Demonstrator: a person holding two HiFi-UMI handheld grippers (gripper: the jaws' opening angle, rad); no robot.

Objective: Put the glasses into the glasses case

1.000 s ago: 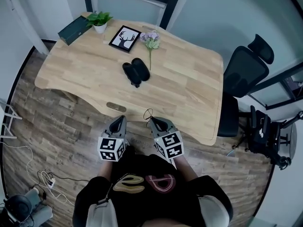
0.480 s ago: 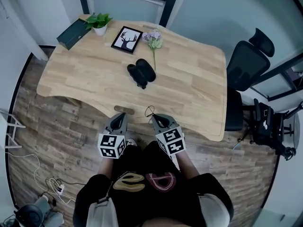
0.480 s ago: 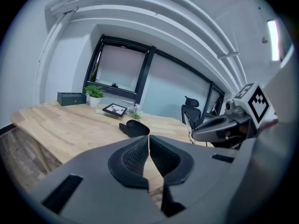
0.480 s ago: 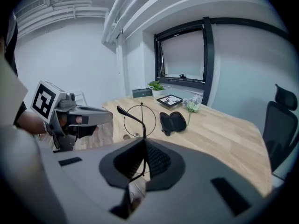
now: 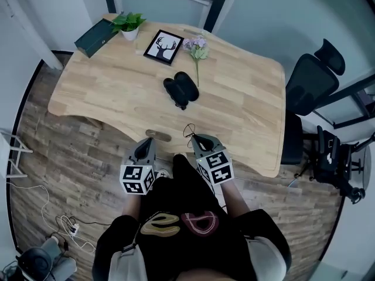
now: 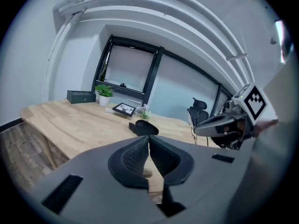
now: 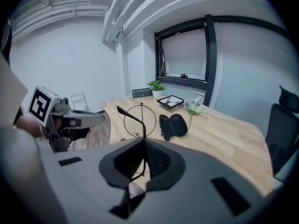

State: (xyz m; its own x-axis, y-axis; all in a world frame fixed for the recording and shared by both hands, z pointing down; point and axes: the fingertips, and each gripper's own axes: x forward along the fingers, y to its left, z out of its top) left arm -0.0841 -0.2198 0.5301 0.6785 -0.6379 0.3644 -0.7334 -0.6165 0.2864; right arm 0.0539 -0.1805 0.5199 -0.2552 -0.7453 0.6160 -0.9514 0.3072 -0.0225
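The black glasses case (image 5: 179, 89) lies open in the middle of the wooden table (image 5: 246, 98); it also shows in the left gripper view (image 6: 144, 127) and the right gripper view (image 7: 173, 125). My right gripper (image 5: 197, 143) is over the table's near edge, shut on thin round wire-frame glasses (image 5: 187, 133). One round lens and a dark temple (image 7: 139, 119) stick up past its jaws (image 7: 144, 141). My left gripper (image 5: 145, 150) hovers beside it, just short of the edge. Its jaws (image 6: 149, 136) are shut with nothing between them.
Along the table's far edge stand a dark green box (image 5: 96, 35), a small potted plant (image 5: 129, 23), a framed deer picture (image 5: 163, 45) and a pale flower (image 5: 198, 48). A black office chair (image 5: 313, 81) is at the right. Cables (image 5: 58, 224) lie on the floor at the left.
Both grippers have come a little closer to the table's near edge, side by side. The right one has kept its grip on the glasses.
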